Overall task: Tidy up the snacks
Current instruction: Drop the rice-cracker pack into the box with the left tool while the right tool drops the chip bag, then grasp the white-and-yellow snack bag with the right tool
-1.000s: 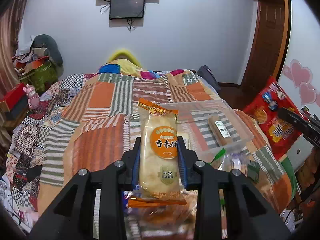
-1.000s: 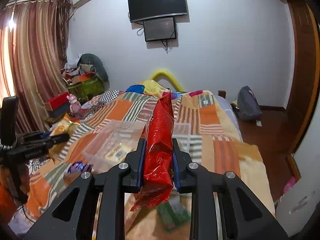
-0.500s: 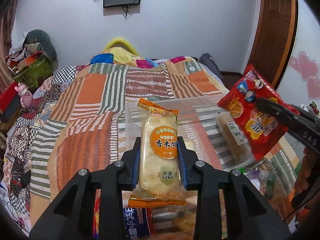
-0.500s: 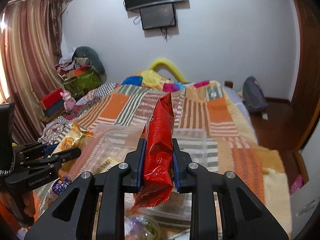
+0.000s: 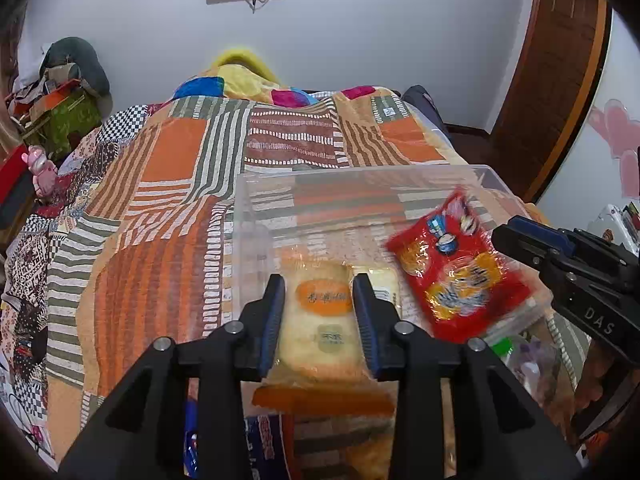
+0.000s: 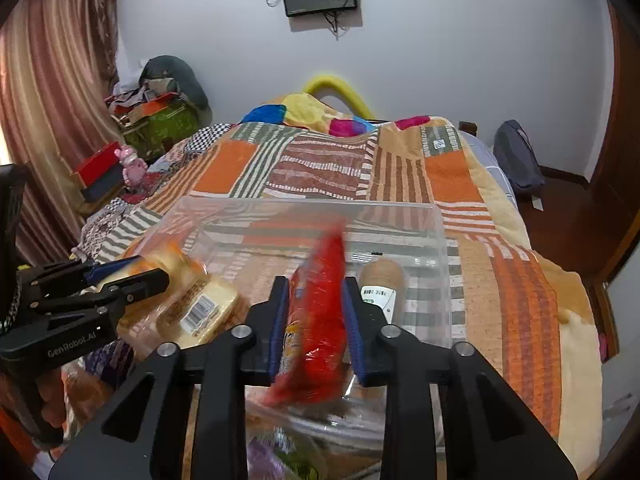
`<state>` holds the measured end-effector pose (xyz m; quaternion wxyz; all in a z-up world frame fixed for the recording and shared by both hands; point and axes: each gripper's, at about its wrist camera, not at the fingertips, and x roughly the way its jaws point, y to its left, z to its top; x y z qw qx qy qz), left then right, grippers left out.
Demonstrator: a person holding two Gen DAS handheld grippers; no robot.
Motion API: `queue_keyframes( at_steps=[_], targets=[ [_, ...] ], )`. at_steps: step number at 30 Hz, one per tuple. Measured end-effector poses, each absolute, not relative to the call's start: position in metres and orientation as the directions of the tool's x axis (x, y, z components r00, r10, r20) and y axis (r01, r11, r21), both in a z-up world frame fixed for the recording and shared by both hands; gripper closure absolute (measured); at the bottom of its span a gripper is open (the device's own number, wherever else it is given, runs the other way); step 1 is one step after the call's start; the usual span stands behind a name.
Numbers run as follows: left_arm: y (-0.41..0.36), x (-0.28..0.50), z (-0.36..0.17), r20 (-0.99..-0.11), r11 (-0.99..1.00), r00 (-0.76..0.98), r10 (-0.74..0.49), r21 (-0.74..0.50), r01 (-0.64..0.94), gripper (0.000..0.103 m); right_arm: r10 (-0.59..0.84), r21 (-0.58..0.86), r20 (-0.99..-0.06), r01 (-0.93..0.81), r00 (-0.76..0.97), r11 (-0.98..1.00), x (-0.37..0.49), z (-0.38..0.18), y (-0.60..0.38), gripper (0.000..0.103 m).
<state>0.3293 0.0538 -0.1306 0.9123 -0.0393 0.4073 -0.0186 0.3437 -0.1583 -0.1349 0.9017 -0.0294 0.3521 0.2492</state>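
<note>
A clear plastic bin (image 5: 360,176) stands on the patchwork bed; it also shows in the right wrist view (image 6: 440,240). My left gripper (image 5: 319,312) has opened; the yellow rice cracker pack (image 5: 320,320) lies blurred between its jaws, dropping over the bin's near edge. My right gripper (image 6: 314,320) has opened too; the red snack bag (image 6: 320,312) is blurred and slipping between its jaws. The bag (image 5: 460,276) hangs over the bin in the left wrist view, clear of the right gripper (image 5: 516,236). A brown cylinder snack (image 6: 380,280) lies in the bin.
Loose snack packs (image 5: 264,440) lie on the bed in front of the bin, more by its right corner (image 5: 528,360). Clutter and a pink toy (image 6: 132,168) stand at the left. A dark bag (image 6: 516,160) sits on the floor at right.
Both grippers moved forward and down over the bin and opened. The cracker pack and the red bag have come loose and are falling into the bin.
</note>
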Motion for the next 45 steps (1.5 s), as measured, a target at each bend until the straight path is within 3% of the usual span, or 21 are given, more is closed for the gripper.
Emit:
queue_keyframes(
  at_steps=[3, 5, 13, 21, 26, 33, 42, 44, 45],
  targets=[
    [0.054, 0.318, -0.121, -0.727, 0.996, 0.684, -0.067, -0.084, 0.009, 0.058, 0.437, 0.131, -0.636, -0.469, 0.636, 0.873, 0.337, -0.127, -0.166, 0.064],
    [0.055, 0.309, -0.112, -0.714, 0.996, 0.697, -0.067, -0.084, 0.01, 0.052, 0.437, 0.123, -0.624, -0.471, 0.648, 0.874, 0.332, -0.121, -0.172, 0.063],
    [0.059, 0.252, -0.083, -0.675, 0.997, 0.734, -0.073, -0.079, 0.027, 0.045, 0.45, 0.075, -0.596, -0.511, 0.666, 0.856, 0.288, -0.101, -0.184, 0.054],
    [0.069, 0.186, -0.087, -0.686, 0.995, 0.723, -0.074, -0.096, 0.011, 0.043, 0.492, 0.099, -0.603, -0.554, 0.627, 0.827, 0.227, -0.11, -0.194, 0.05],
    [0.067, 0.144, -0.097, -0.702, 0.999, 0.711, -0.045, -0.053, 0.011, 0.043, 0.507, 0.116, -0.636, -0.578, 0.581, 0.807, 0.196, -0.127, -0.191, 0.047],
    [0.066, 0.108, -0.117, -0.737, 0.997, 0.672, -0.072, -0.081, 0.018, 0.042, 0.506, 0.128, -0.704, -0.612, 0.498, 0.78, 0.173, -0.165, -0.175, 0.039],
    [0.057, 0.095, -0.135, -0.765, 0.994, 0.636, -0.099, -0.103, 0.03, 0.042, 0.467, 0.123, -0.759, -0.605, 0.454, 0.787, 0.173, -0.198, -0.163, 0.036],
    [0.057, 0.097, -0.138, -0.768, 0.993, 0.632, -0.105, -0.111, 0.031, 0.042, 0.484, 0.148, -0.759, -0.609, 0.435, 0.78, 0.176, -0.2, -0.163, 0.038],
    [0.057, 0.099, -0.139, -0.77, 0.993, 0.628, -0.111, -0.118, 0.032, 0.042, 0.494, 0.159, -0.757, -0.611, 0.429, 0.775, 0.178, -0.201, -0.163, 0.045]
  ],
)
